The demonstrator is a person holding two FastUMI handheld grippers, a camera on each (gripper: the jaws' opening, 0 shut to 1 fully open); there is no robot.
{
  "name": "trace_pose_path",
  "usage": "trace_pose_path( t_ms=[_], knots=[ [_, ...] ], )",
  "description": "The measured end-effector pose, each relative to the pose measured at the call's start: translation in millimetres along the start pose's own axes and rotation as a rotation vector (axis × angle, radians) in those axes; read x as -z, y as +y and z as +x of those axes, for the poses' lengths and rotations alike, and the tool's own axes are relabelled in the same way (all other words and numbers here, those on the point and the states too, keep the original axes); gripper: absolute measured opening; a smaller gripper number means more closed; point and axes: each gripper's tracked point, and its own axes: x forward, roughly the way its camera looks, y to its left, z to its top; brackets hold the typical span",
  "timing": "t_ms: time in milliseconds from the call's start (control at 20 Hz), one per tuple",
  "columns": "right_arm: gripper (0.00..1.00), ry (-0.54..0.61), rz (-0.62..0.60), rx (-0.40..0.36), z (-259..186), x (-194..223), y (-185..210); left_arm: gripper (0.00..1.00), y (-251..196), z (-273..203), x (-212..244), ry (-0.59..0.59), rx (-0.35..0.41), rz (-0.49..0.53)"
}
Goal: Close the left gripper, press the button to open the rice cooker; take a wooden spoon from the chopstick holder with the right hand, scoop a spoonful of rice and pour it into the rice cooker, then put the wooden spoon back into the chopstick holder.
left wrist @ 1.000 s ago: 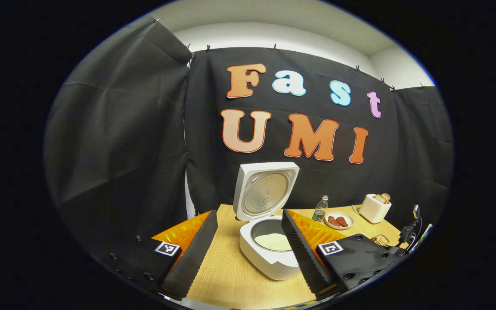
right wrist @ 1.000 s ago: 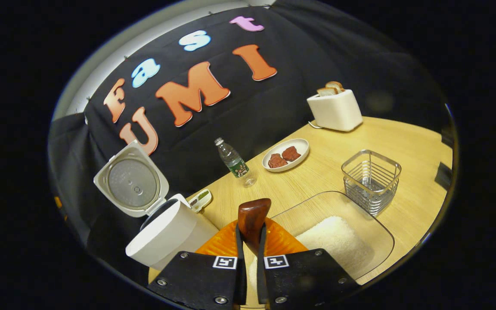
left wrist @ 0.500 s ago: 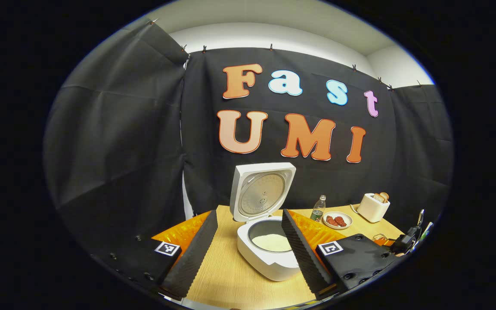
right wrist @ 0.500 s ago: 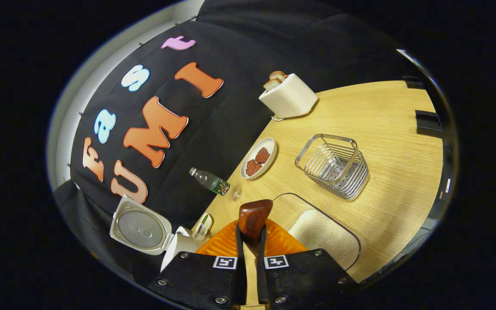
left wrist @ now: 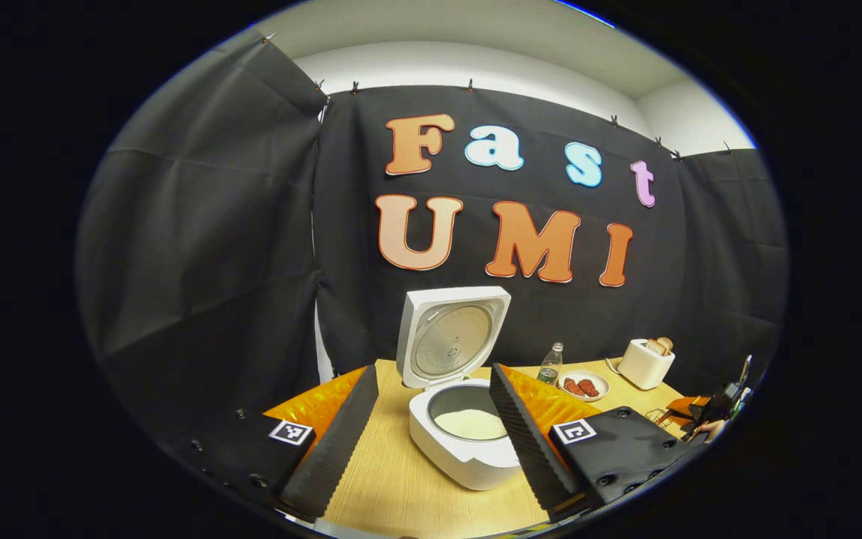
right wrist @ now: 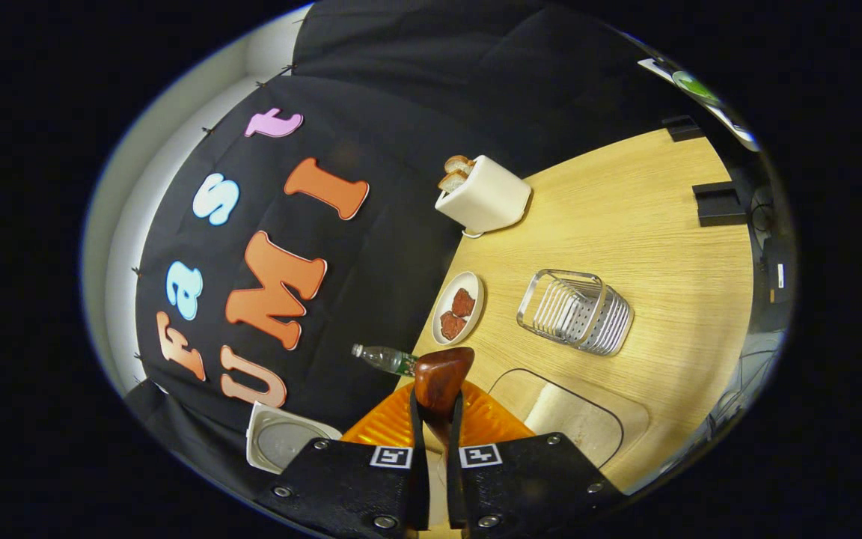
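We see the right gripper (right wrist: 435, 419) in the right gripper view with its two fingers pressed together on the dark reddish-brown wooden spoon (right wrist: 441, 380); the spoon's rounded end sticks out forward past the fingertips, its long axis running along the fingers and away from the camera. The rest of the spoon is hidden between the fingers.

Ahead of the spoon tip, on the light wooden table (right wrist: 648, 224), stands the square wire chopstick holder (right wrist: 575, 311), well apart from the spoon and seen tilted because the view is rolled. Just below it lies the clear shallow tray of white rice (right wrist: 566, 419). A white oval plate with two reddish-brown pieces (right wrist: 458, 307) and a clear plastic bottle (right wrist: 384, 359) lie near the spoon tip; a white toaster with bread slices (right wrist: 482, 196) sits farther back.

In the left gripper view, the left gripper (left wrist: 431, 419) holds its fingers spread wide, touching nothing. Between them stands the white rice cooker (left wrist: 461, 442), lid upright and open, white rice visible in the inner pot. The right gripper appears small at the far right edge of that view.
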Motion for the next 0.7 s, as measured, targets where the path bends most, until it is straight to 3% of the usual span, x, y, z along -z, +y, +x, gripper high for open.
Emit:
trace_pose_path(
  t_ms=[450,700],
  knots=[
    [0.08,0.009,0.082,-0.085,-16,-5,67,1.0,17,-6,1,-0.006,-0.023,-0.026],
    [0.09,0.041,0.112,-0.134,-12,2,109,0.99,17,-7,3,-0.013,0.001,-0.05]
  ],
)
